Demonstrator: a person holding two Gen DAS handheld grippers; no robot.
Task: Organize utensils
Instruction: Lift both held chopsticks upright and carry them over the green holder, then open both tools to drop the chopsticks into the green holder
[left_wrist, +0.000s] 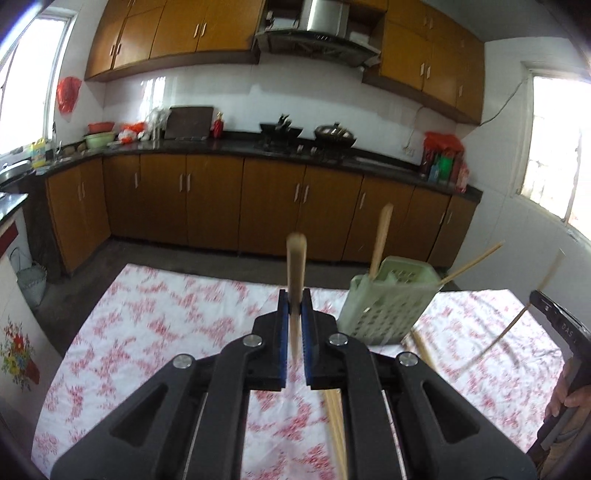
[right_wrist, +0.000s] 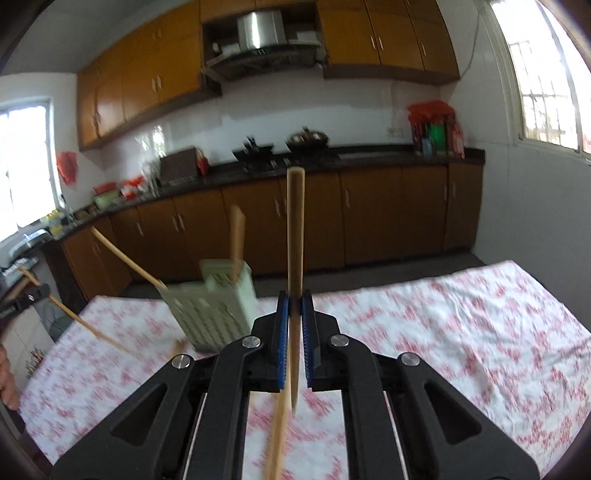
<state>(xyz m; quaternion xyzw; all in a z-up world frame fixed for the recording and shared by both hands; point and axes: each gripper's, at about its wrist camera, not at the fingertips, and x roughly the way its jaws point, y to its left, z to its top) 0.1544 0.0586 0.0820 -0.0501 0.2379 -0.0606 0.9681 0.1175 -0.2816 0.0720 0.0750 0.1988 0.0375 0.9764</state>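
Note:
My left gripper is shut on a wooden chopstick that stands upright between its blue pads. My right gripper is shut on another wooden chopstick, also upright. A pale green slotted utensil holder stands tilted on the table ahead and right of the left gripper; it also shows in the right wrist view, ahead and left. One flat wooden stick and a thin chopstick stick out of it. More chopsticks lie on the cloth under the grippers.
The table carries a white cloth with red flowers. The right gripper's body and the hand holding it show at the right edge. Brown kitchen cabinets and a dark counter stand beyond the table.

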